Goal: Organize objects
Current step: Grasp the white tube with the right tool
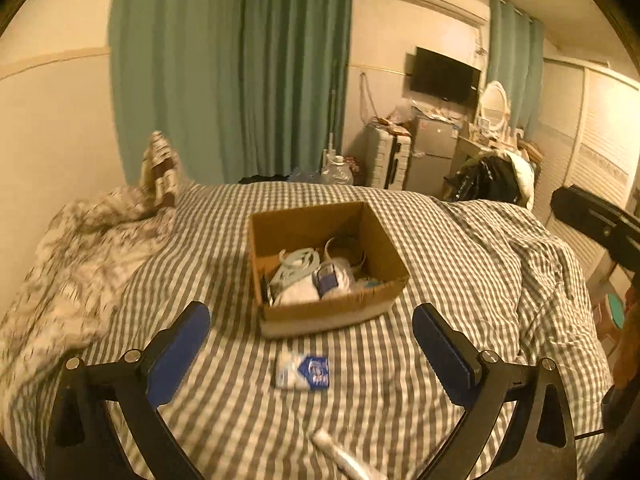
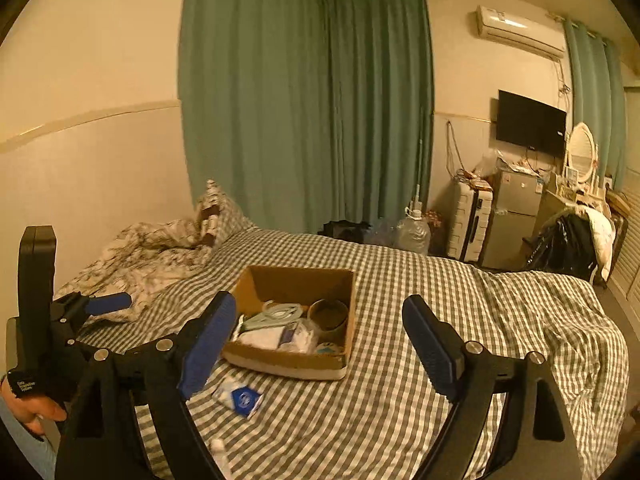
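Note:
An open cardboard box (image 1: pixel 384 248) (image 2: pixel 294 280) sits mid-bed and holds a tape roll (image 2: pixel 328 314), a pale ring-shaped item (image 1: pixel 296 262) and white packets. A white and blue tissue pack (image 1: pixel 303 372) (image 2: pixel 240 396) lies on the checked sheet just in front of the box. A white tube (image 1: pixel 344 458) (image 2: pixel 219 454) lies nearer still. My left gripper (image 1: pixel 311 324) is open and empty, hovering over the tissue pack; it also shows in the right wrist view (image 2: pixel 108 304). My right gripper (image 2: pixel 320 326) is open and empty, above the box's near side.
A rumpled patterned duvet (image 1: pixel 80 248) lies at the bed's left by the wall. Green curtains (image 1: pixel 232 72) hang behind the bed. A water jug (image 2: pixel 412 234), suitcase (image 2: pixel 470 220), small fridge (image 2: pixel 512 220) and a chair with clothes (image 2: pixel 572 244) stand beyond the foot.

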A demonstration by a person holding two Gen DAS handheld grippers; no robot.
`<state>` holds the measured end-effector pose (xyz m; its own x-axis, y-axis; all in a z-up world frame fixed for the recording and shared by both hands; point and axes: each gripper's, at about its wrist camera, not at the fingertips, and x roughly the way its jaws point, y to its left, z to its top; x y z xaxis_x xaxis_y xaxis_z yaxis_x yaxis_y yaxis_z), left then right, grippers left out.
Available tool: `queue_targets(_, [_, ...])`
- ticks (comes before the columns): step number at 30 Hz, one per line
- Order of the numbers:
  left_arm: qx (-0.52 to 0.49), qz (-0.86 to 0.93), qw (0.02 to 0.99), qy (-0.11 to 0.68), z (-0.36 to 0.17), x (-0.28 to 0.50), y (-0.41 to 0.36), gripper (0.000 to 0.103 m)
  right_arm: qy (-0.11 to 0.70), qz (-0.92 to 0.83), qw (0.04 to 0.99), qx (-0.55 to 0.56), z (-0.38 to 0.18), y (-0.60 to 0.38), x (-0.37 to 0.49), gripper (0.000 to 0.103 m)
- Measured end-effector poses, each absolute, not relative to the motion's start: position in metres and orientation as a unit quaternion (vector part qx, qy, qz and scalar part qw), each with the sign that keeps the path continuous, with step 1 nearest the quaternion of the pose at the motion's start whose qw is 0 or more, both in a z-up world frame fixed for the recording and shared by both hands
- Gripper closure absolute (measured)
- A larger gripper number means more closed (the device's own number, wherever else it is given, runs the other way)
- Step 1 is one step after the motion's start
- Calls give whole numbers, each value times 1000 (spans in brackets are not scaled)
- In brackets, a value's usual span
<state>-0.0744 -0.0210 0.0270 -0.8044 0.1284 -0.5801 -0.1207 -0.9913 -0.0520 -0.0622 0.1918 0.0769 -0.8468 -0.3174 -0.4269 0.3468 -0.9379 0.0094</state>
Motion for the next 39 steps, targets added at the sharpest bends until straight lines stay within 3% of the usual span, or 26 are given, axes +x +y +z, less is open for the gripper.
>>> queue_targets(8, [-311, 948, 3, -64, -23, -38, -39, 0, 45, -950, 172, 255, 10, 174, -38, 17])
queue_targets(18, [-378, 922, -68, 58, -113, -67, -31, 0, 63, -906, 161, 387, -130, 151, -70, 17])
queue_targets(33, [-429, 899, -77, 45, -143, -80, -46, 0, 54, -843, 251, 473, -204, 98, -80, 21])
queue_targets(35, [-429, 899, -77, 45, -142, -80, -46, 0, 54, -838, 260, 477, -207, 96, -79, 29])
queue_targets(38, [-430, 898, -78, 47, -143, -81, -45, 0, 57, -833, 267, 481, -208, 95, -77, 56])
queue_targets(39, [-431, 898, -79, 48, -143, -81, -44, 0, 56, -831, 271, 483, -208, 95, -76, 70])
